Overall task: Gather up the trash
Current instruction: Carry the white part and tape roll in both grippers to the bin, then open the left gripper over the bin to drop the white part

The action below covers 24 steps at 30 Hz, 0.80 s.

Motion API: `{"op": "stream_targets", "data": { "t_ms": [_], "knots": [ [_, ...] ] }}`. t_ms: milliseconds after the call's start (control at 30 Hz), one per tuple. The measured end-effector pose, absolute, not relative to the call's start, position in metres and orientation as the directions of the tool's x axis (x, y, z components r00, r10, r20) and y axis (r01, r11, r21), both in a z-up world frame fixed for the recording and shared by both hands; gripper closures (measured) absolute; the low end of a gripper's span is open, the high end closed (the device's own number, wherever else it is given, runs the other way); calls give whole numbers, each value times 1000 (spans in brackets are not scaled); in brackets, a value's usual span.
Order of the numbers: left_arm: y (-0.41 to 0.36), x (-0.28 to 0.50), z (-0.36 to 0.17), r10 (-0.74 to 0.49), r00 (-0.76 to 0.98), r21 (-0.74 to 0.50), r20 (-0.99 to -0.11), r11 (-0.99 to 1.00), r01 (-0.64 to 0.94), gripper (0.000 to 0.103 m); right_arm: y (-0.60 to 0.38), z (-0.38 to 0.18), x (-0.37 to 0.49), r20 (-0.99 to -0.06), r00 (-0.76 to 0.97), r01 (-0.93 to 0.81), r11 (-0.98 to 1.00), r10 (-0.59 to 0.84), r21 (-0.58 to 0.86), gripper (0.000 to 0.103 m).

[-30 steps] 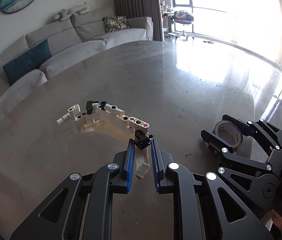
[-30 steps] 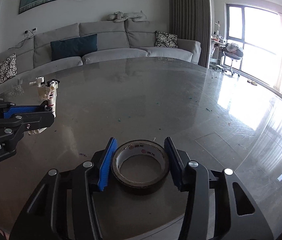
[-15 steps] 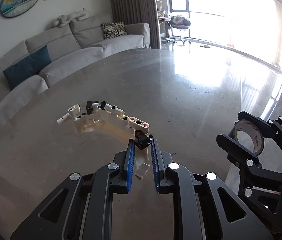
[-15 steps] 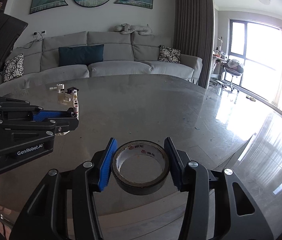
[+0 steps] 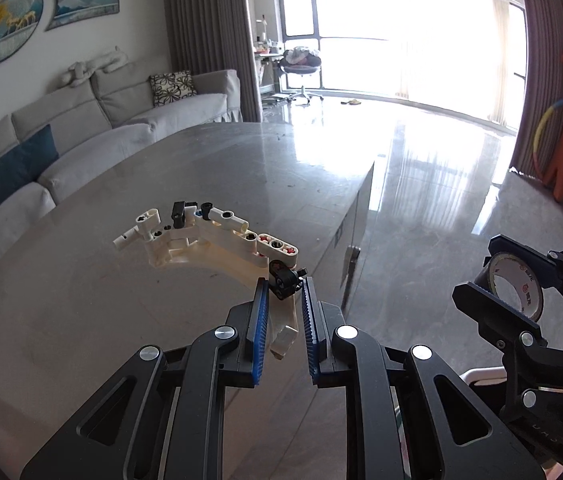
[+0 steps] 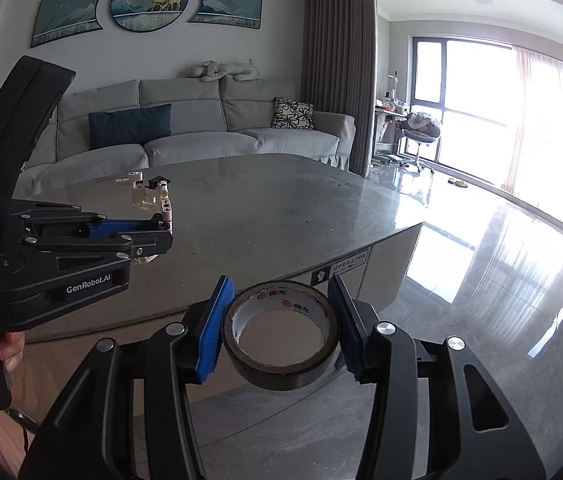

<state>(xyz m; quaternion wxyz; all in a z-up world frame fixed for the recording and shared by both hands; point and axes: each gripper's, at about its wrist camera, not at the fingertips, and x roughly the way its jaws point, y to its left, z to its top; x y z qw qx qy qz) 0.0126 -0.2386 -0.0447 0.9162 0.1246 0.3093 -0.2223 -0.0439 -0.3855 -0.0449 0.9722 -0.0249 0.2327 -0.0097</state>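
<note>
At the far left stands a grey sofa (image 6: 201,136) with a dark blue cushion (image 6: 129,125), behind the grey stone table (image 5: 129,280). The left gripper (image 5: 284,322) is lifted above this table, and its blue pads (image 5: 258,324) are closed on the near end of a white toy assembly made of building-block beams (image 5: 209,240); the rest of the assembly stretches forward and to the left in the air. In the right wrist view the same gripper (image 6: 161,236) is seen from the side, with the toy (image 6: 149,194) in front of it. Further right, past the table edge and over the shiny floor (image 6: 481,280), the right gripper (image 6: 281,336) is clamped on a roll of dark tape (image 6: 281,336), one pad on each side of the ring. At the far right is the bright window (image 5: 381,28).
</note>
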Motion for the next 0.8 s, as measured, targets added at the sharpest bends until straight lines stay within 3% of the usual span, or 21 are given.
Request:
{"op": "stream_targets", "data": {
  "t_ms": [467,800],
  "knots": [
    [-334,-108,-83,-490,535,33,-689,715,698,85,-433,-53,-175,-514,825,209,972,-235,-109,53],
    [-382,-180,-114,-518,414,35,-748,593,805,85,-468,-71,-236,-530,776,337,935,-342,-110,53]
  ]
}}
